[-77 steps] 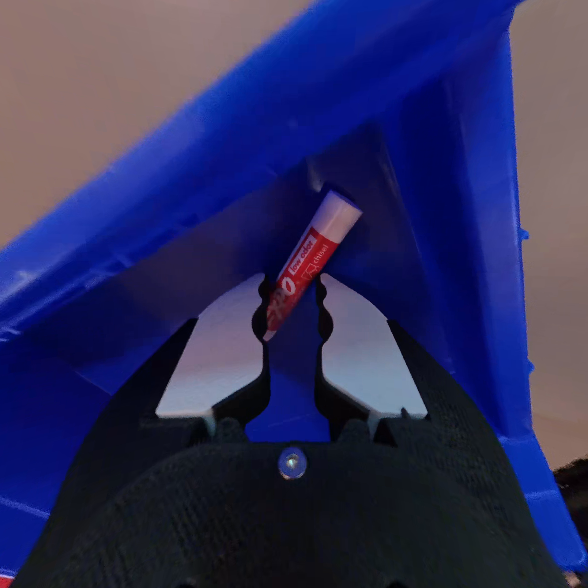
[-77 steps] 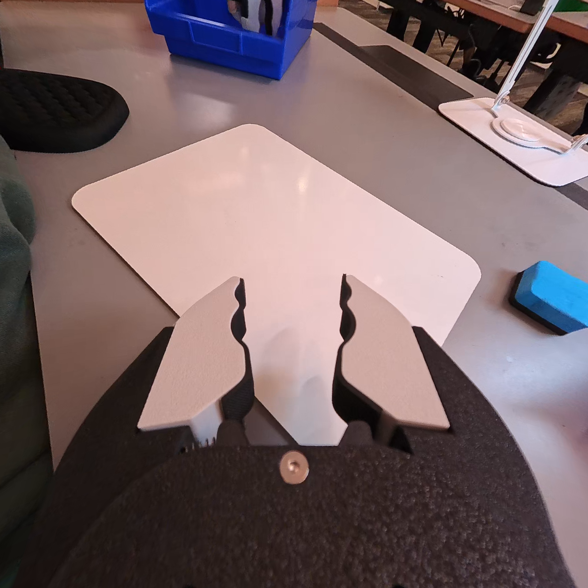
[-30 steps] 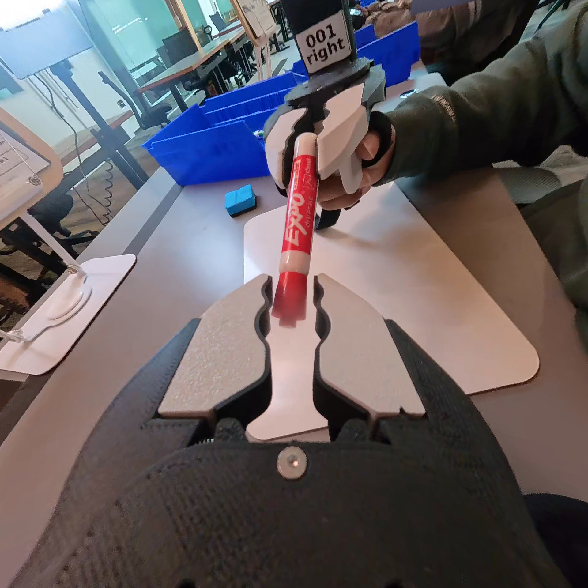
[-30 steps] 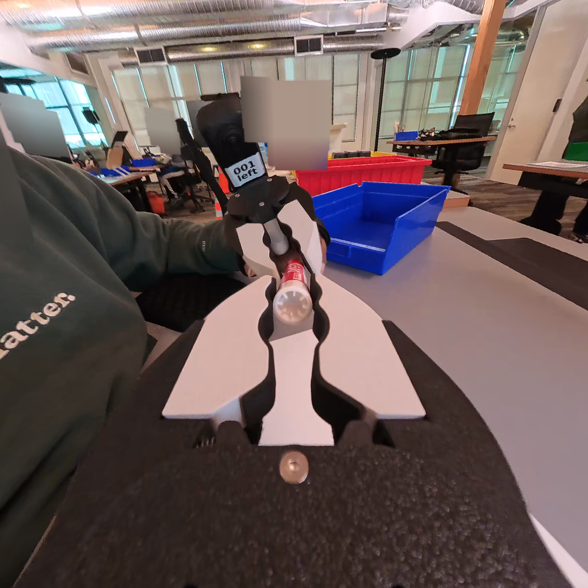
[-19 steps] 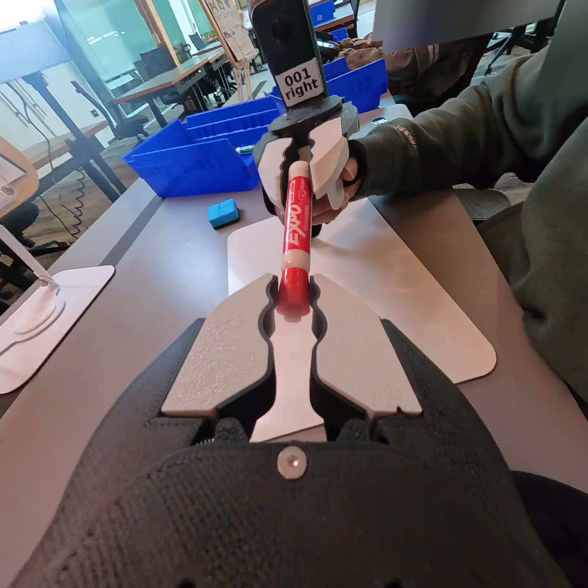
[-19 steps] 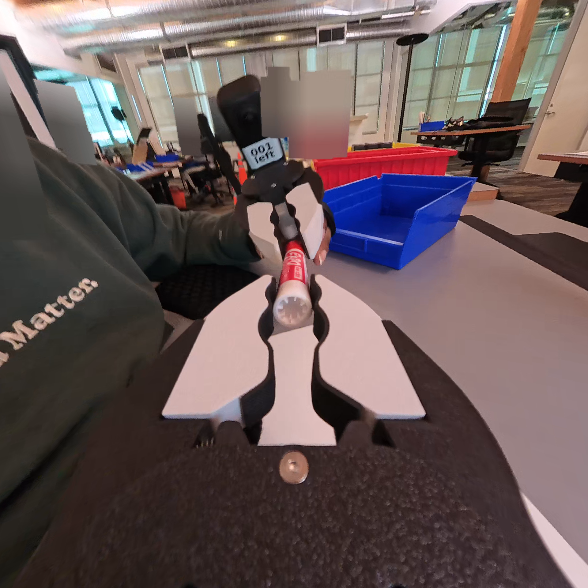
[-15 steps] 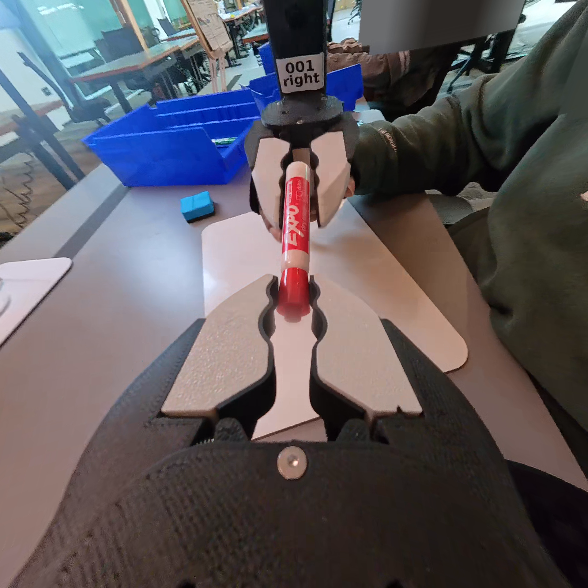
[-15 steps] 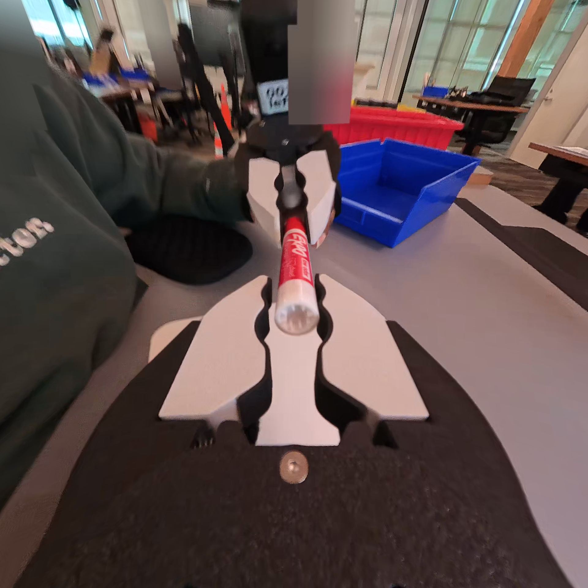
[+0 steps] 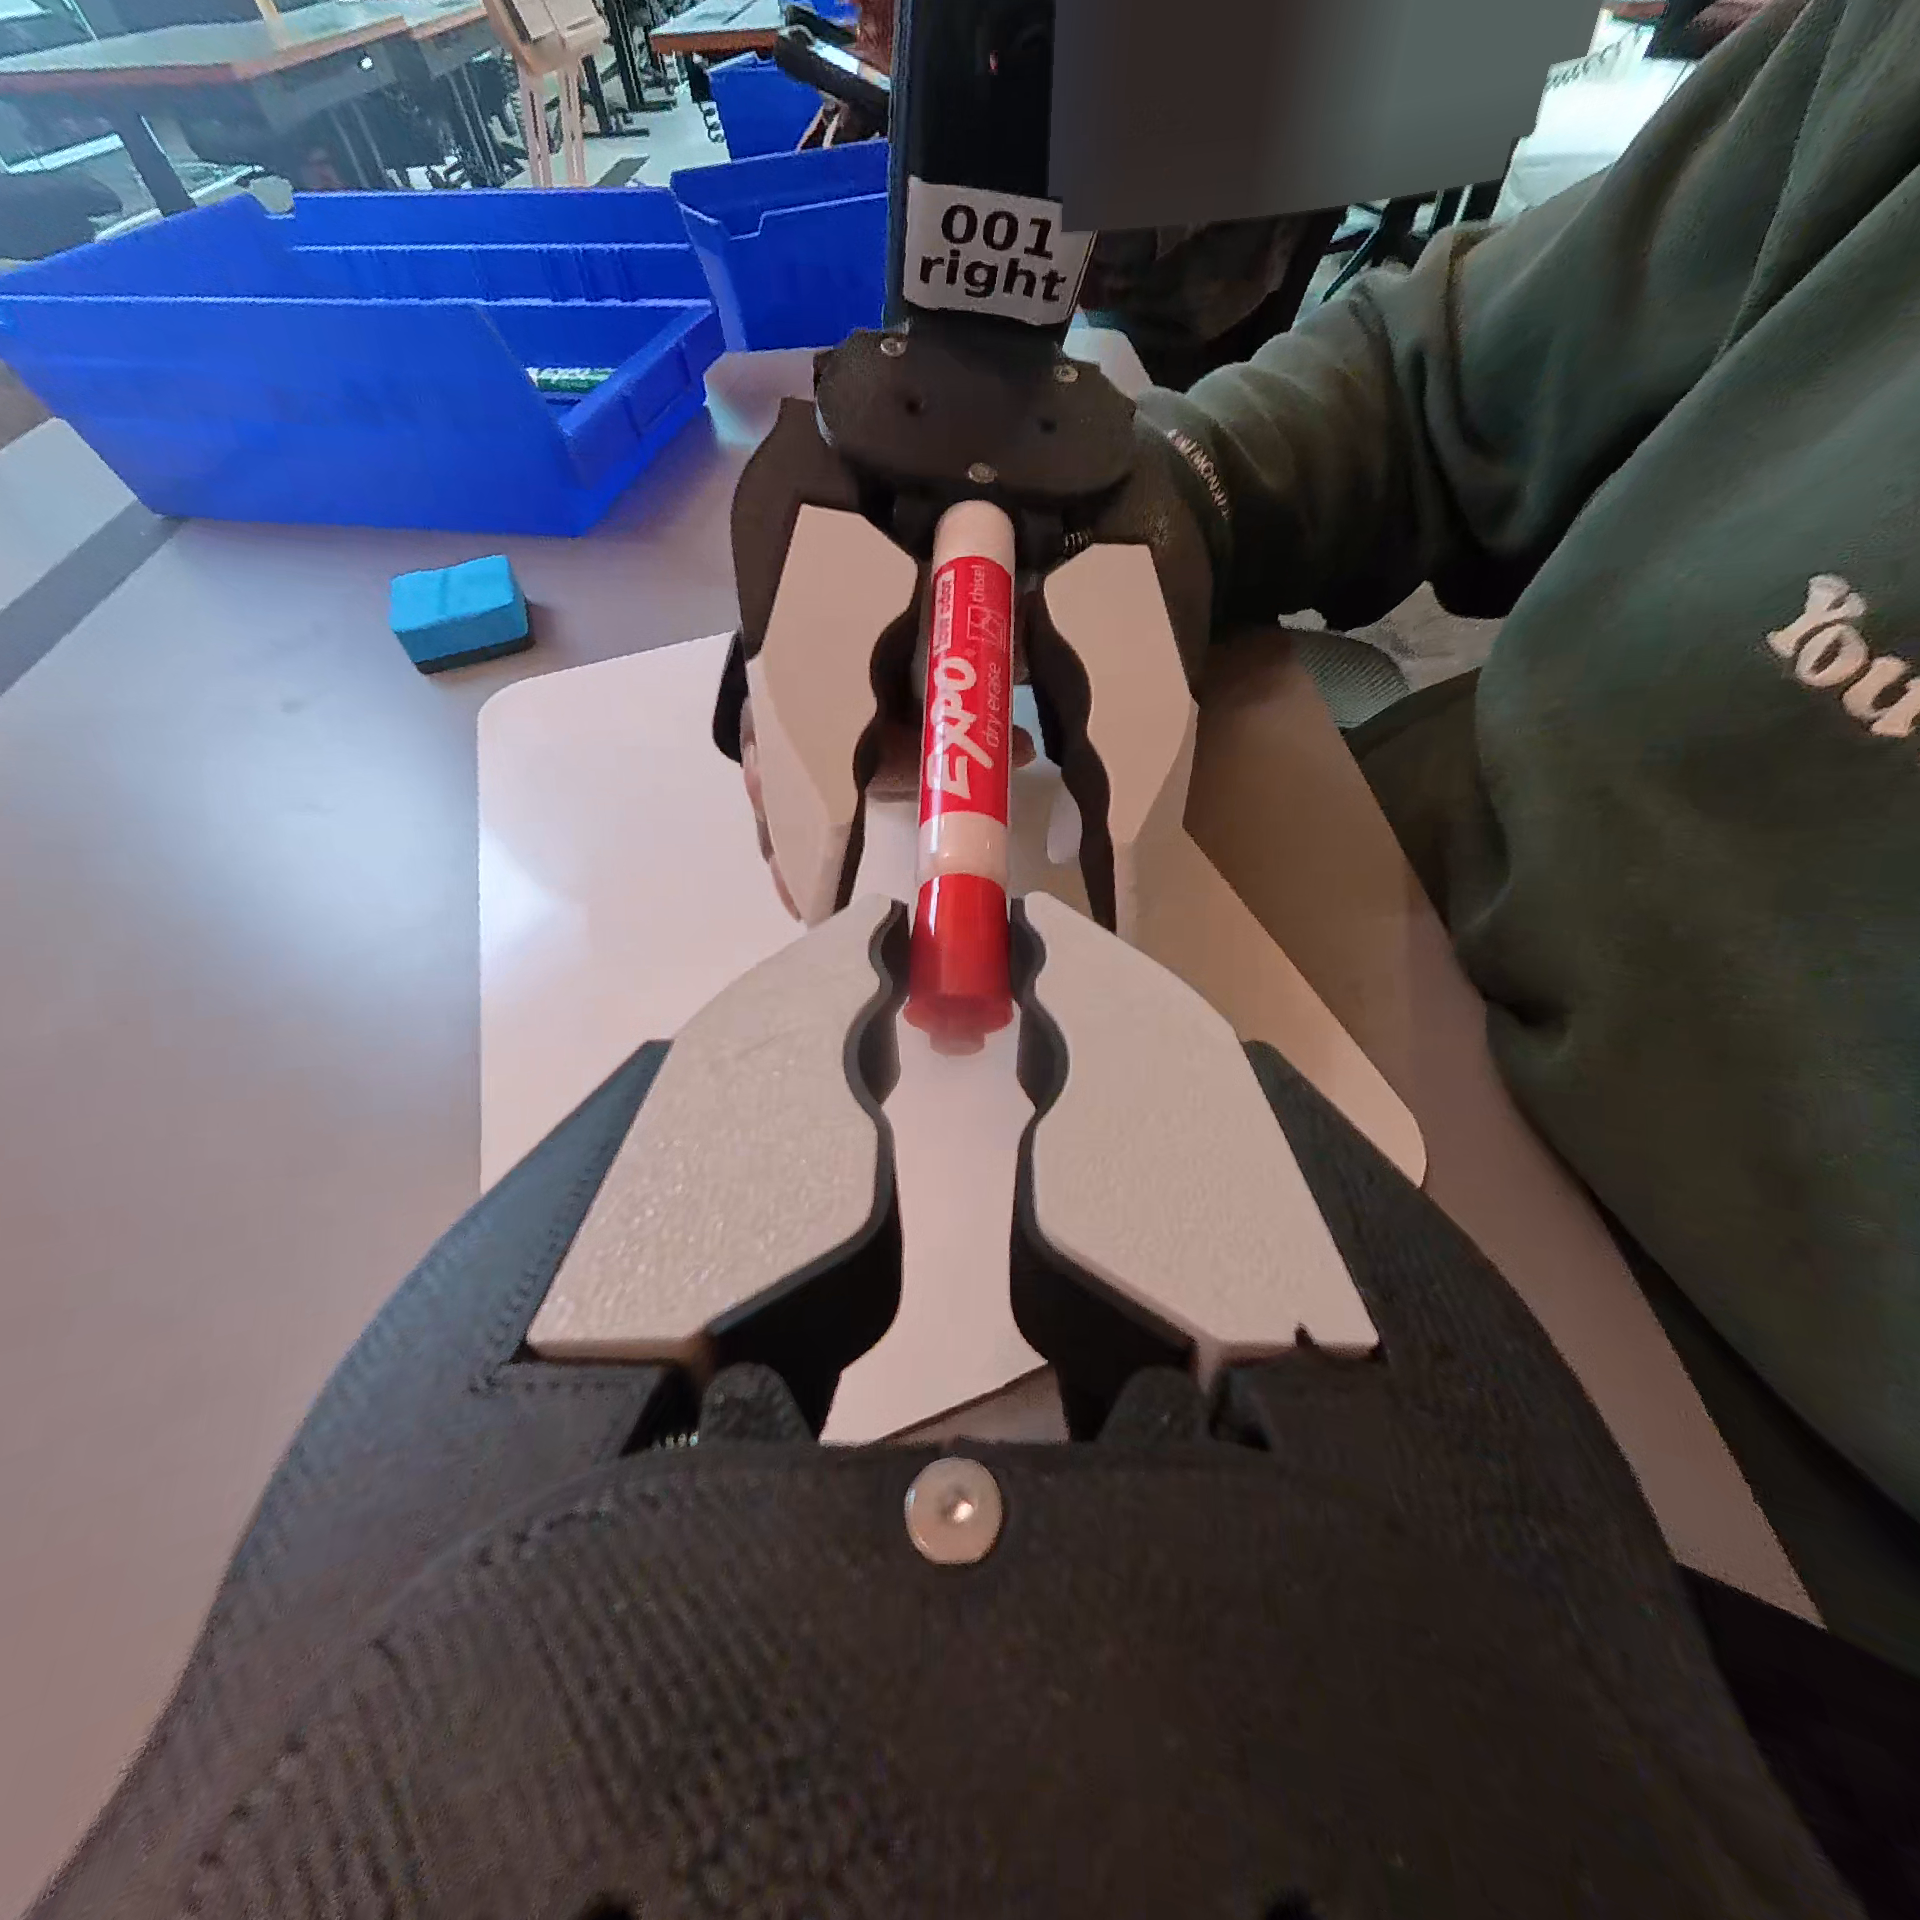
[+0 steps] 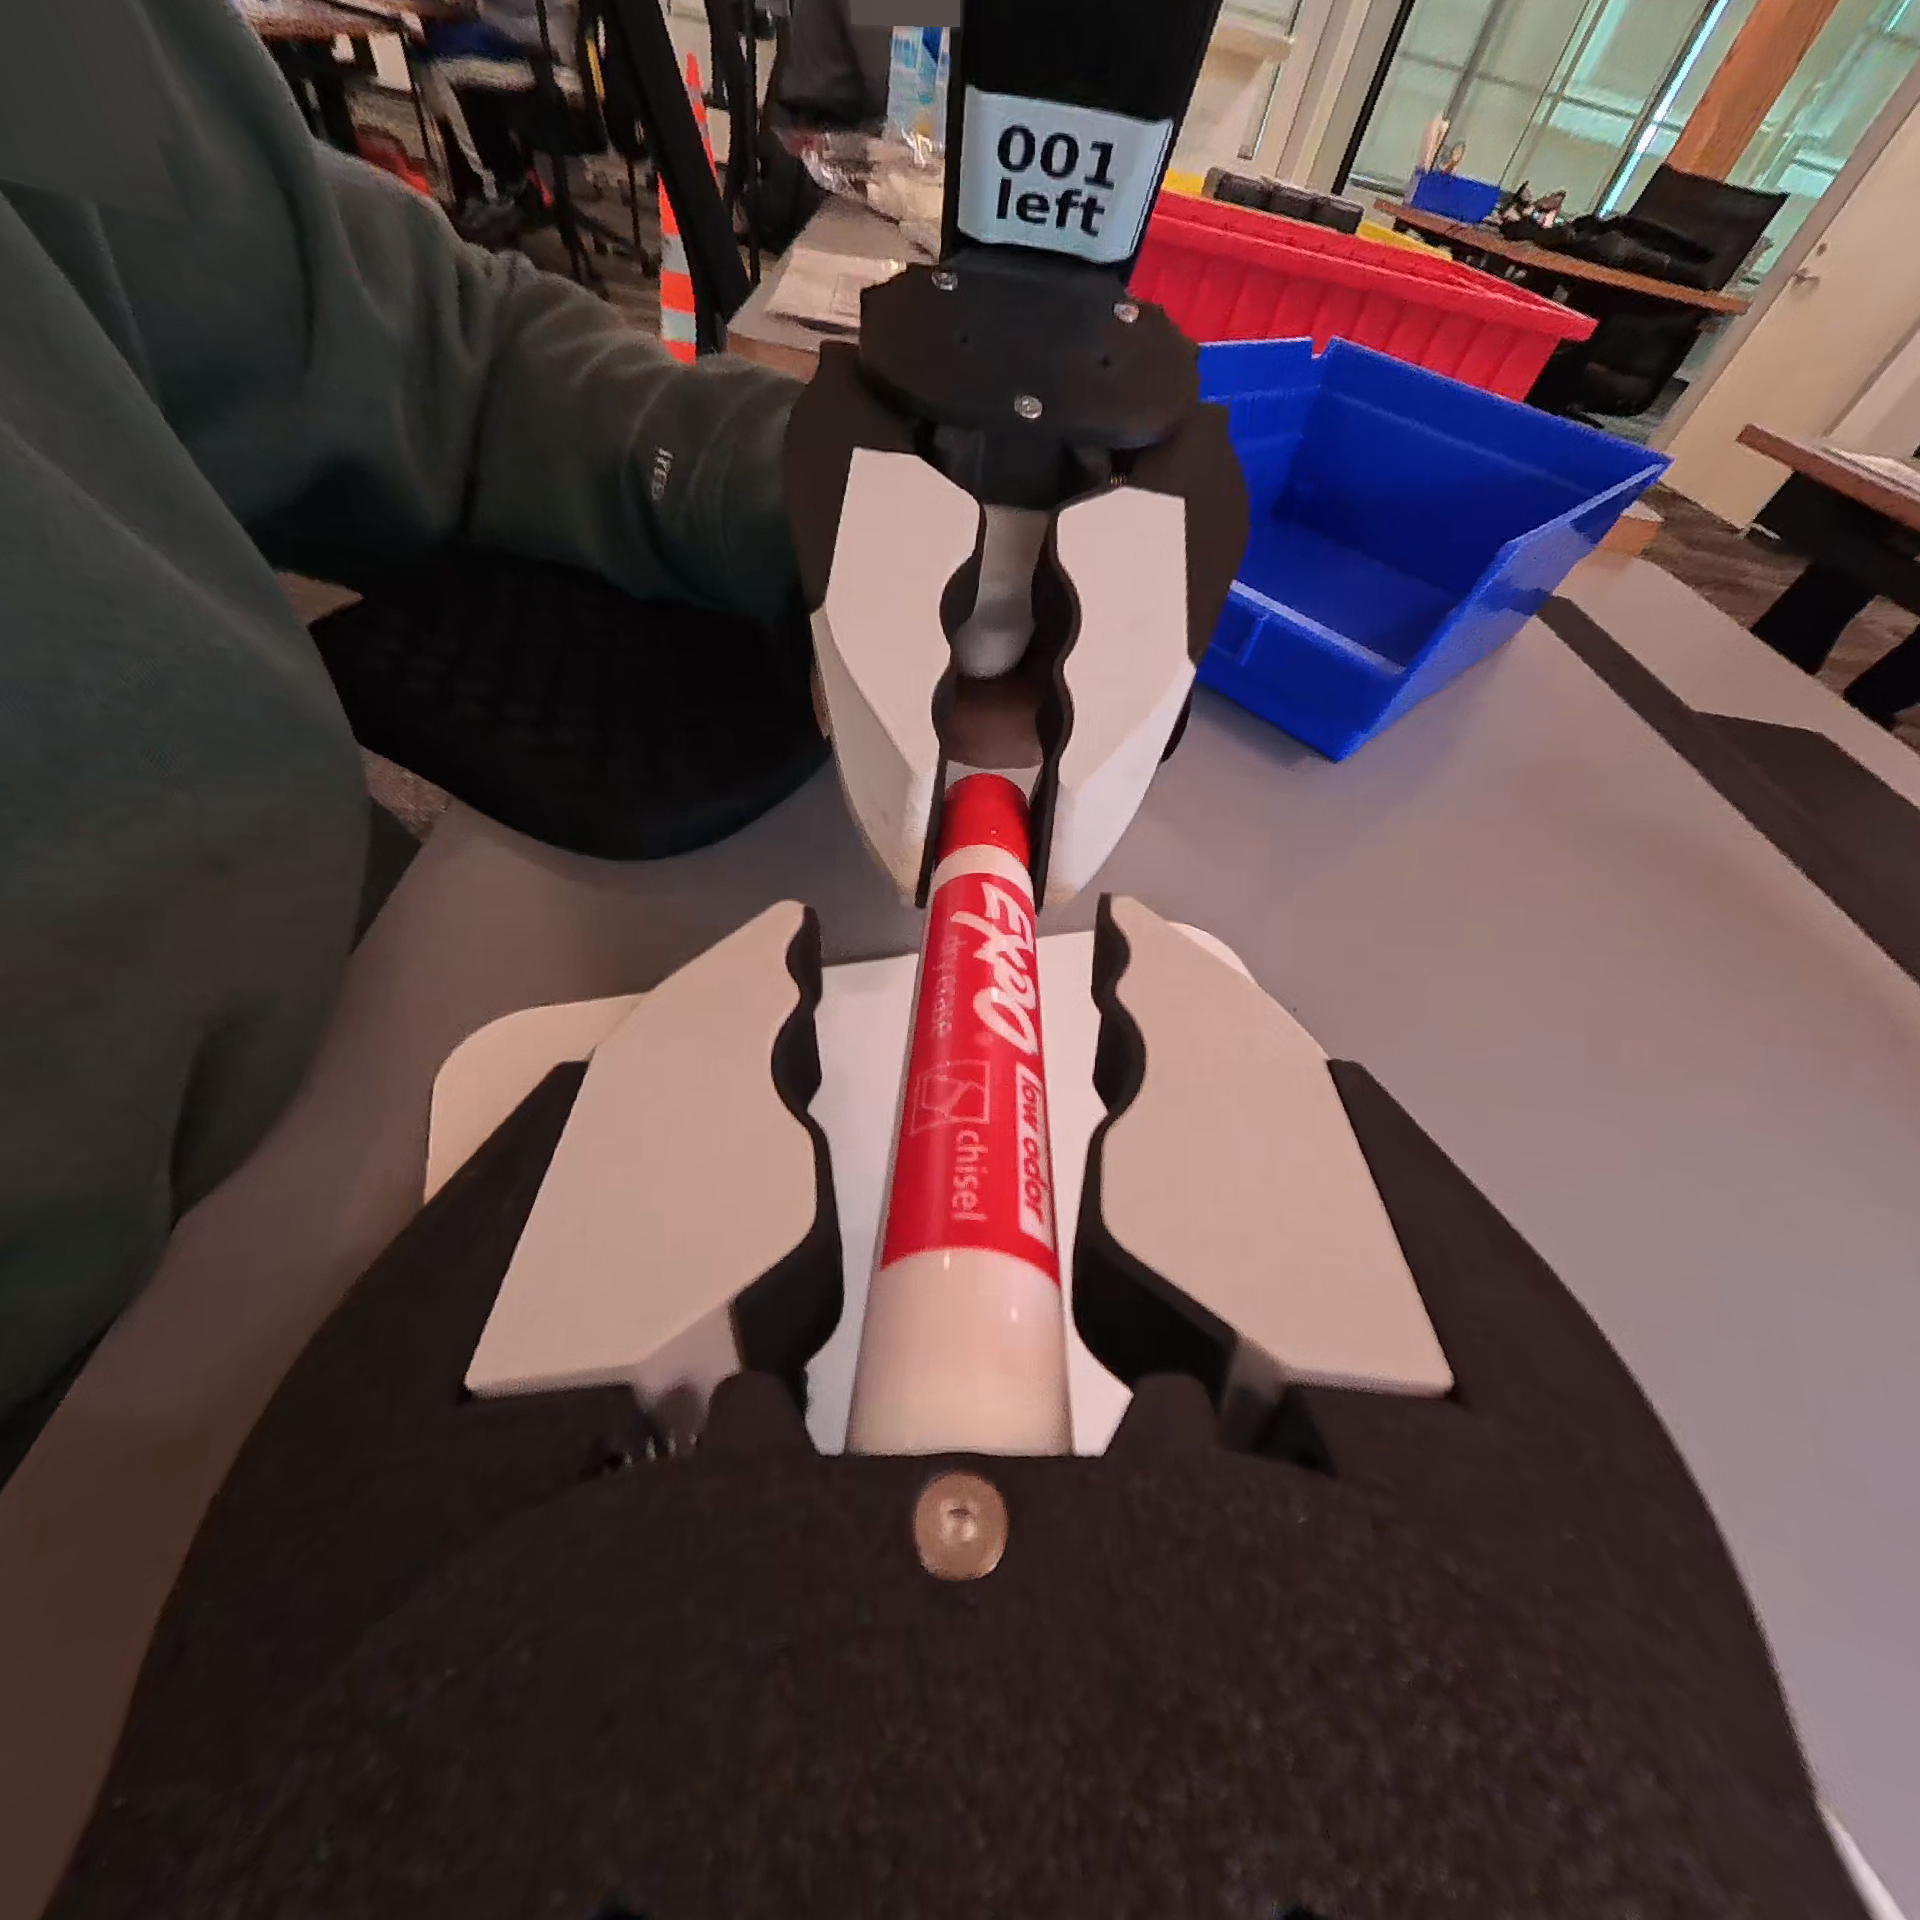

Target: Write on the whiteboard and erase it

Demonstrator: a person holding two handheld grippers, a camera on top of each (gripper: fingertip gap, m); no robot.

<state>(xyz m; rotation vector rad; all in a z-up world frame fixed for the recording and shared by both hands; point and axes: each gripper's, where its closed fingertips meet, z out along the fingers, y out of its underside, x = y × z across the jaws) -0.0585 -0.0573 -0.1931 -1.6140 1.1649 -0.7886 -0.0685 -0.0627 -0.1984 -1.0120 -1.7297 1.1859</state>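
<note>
In the left wrist view, the left hand-held gripper [image 9: 956, 971] clamps the red cap of the marker [image 9: 966, 717] above the whiteboard [image 9: 623, 831] on the bench [image 9: 229, 935]. In the right wrist view, the right hand-held gripper [image 10: 956, 997] stands open around the marker's barrel, its pads clear of it.
</note>
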